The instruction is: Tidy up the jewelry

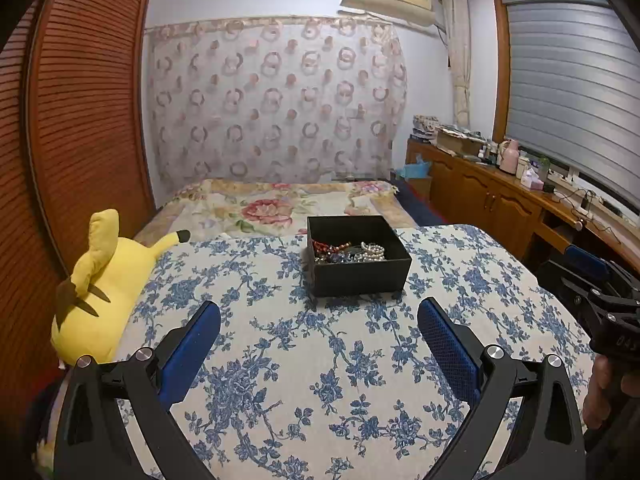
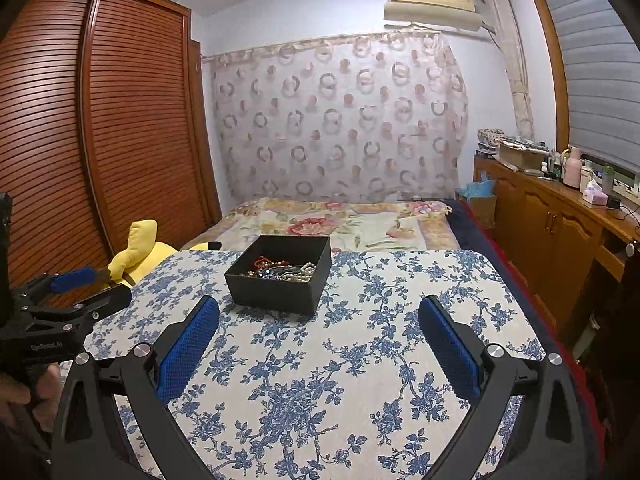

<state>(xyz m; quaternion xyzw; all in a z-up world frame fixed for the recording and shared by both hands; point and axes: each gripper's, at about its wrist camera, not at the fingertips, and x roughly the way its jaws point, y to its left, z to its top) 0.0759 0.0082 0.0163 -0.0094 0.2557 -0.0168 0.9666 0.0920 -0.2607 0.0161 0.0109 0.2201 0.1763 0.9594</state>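
Jewelry point(image 1: 352, 251): tangled heap of red beads, pearls and dark strands, lying inside the black box.
Black box point(image 1: 360, 276): open-topped, on the floral-clothed desk point(image 1: 280, 360), toward its far edge, about midway between left and right edges.
Left gripper point(image 1: 318, 332): jaws spread wide, holding nothing, hovering over the near half of the desk; box straight ahead, slightly right.
Right gripper point(image 2: 318, 332): wide open too, empty; box ahead, off to its left.
Nearer hand: neither clearly; both stand well apart from the box.
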